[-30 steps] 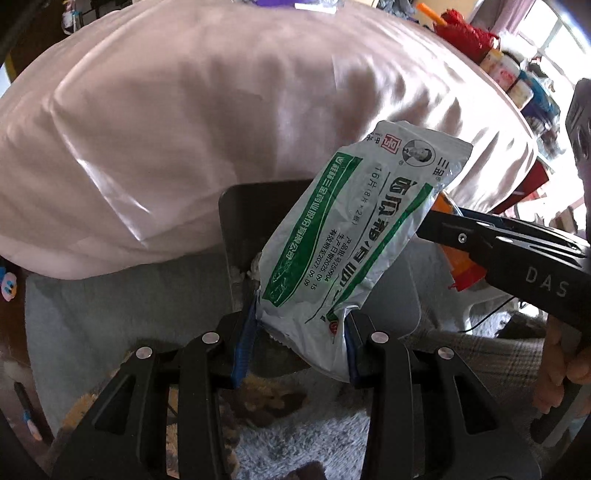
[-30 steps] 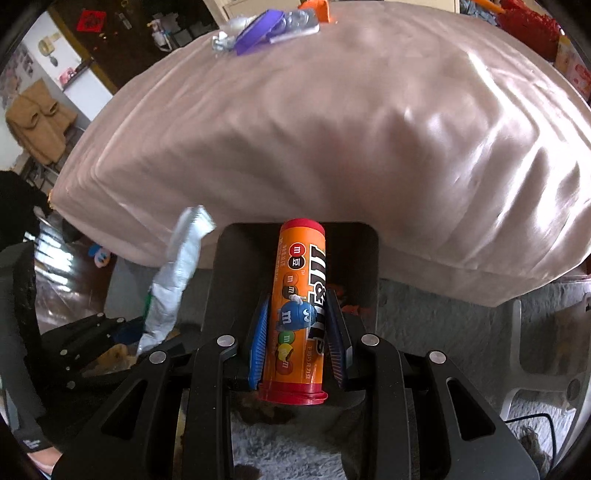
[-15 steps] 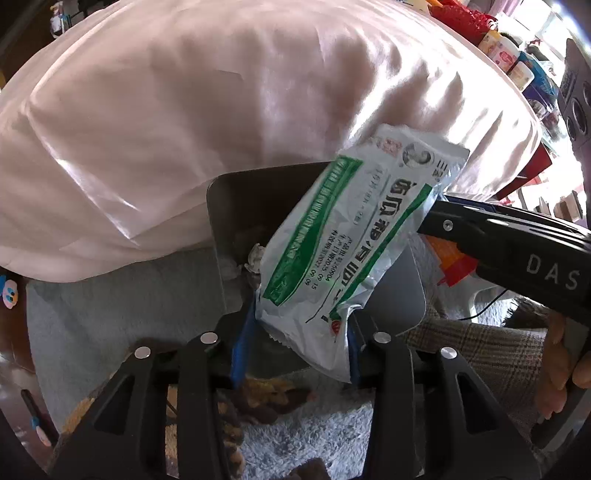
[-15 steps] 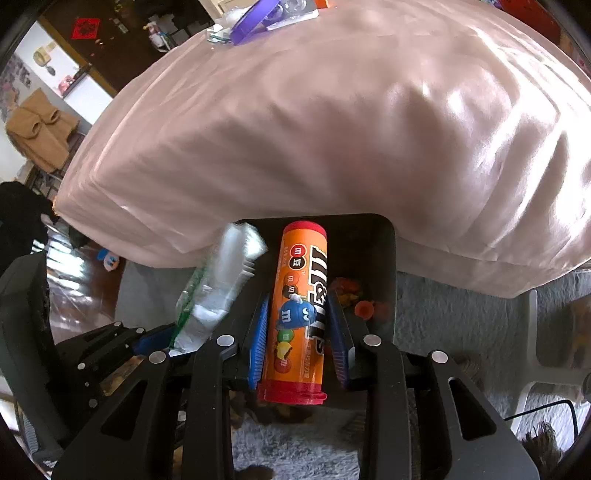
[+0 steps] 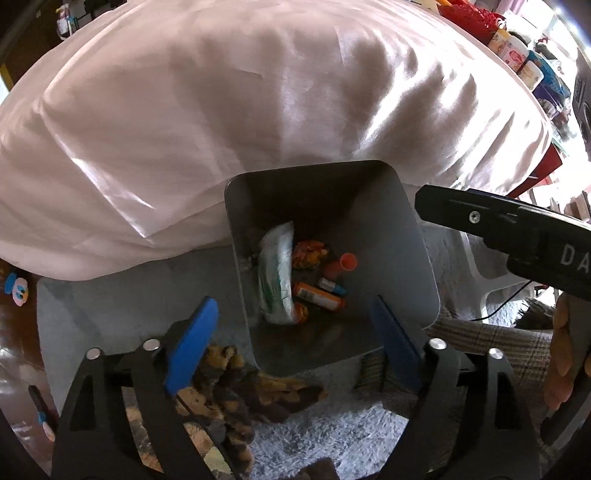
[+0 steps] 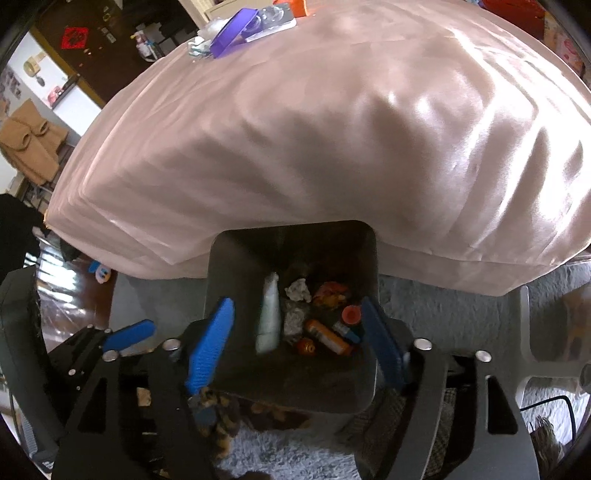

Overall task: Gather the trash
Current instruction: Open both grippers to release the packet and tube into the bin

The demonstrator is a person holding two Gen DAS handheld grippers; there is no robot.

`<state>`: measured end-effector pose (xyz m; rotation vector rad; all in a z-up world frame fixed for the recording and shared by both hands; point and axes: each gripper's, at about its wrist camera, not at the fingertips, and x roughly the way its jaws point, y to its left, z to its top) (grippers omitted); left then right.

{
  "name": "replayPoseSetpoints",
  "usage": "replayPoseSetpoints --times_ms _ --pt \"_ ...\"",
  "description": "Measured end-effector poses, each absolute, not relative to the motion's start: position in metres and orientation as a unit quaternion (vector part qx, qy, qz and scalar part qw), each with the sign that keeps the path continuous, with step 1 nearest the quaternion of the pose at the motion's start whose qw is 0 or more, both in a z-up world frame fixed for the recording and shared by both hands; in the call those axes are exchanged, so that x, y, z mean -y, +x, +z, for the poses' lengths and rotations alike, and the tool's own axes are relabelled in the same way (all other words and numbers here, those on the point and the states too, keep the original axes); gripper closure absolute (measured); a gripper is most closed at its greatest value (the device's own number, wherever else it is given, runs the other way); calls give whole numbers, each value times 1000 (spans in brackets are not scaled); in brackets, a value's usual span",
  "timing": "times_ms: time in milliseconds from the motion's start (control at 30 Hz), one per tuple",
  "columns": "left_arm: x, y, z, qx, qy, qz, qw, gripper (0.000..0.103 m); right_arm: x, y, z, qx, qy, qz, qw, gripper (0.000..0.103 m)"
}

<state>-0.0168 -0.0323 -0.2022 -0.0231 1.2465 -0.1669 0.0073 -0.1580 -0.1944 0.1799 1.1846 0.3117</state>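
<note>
A grey metal bin (image 5: 417,266) stands on the rug below the pink-covered table; it also shows in the right wrist view (image 6: 221,266). Inside lie the white and green packet (image 5: 275,277), the orange candy tube (image 5: 319,295), a red cap (image 5: 348,261) and crumpled wrappers (image 6: 298,290). The packet (image 6: 269,317) and tube (image 6: 328,338) show in the right wrist view too. My left gripper (image 5: 295,332) is open and empty above the bin's near rim. My right gripper (image 6: 295,343) is open and empty above the bin.
The pink tablecloth (image 5: 240,110) hangs just behind the bin. A purple box (image 6: 232,33) and clutter lie on the table's far side. A brown spotted cloth (image 5: 236,391) lies on the grey rug (image 5: 332,435). Bottles and jars (image 5: 524,62) stand at the right.
Both grippers opened. The packet dropped from the left gripper and the candy tube from the right gripper into the bin.
</note>
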Motion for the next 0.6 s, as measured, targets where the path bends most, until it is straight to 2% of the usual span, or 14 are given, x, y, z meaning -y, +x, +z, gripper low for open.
replayPoseSetpoints --times_ms 100,167,600 --pt "31 -16 -200 -580 -8 -75 811 15 160 8 -191 -552 90 146 816 16" --pt "30 -16 -196 -577 -9 -74 813 14 164 8 -186 -546 99 148 819 13" --pt "15 6 -149 -540 -8 -66 839 11 195 33 -123 -484 121 129 857 8"
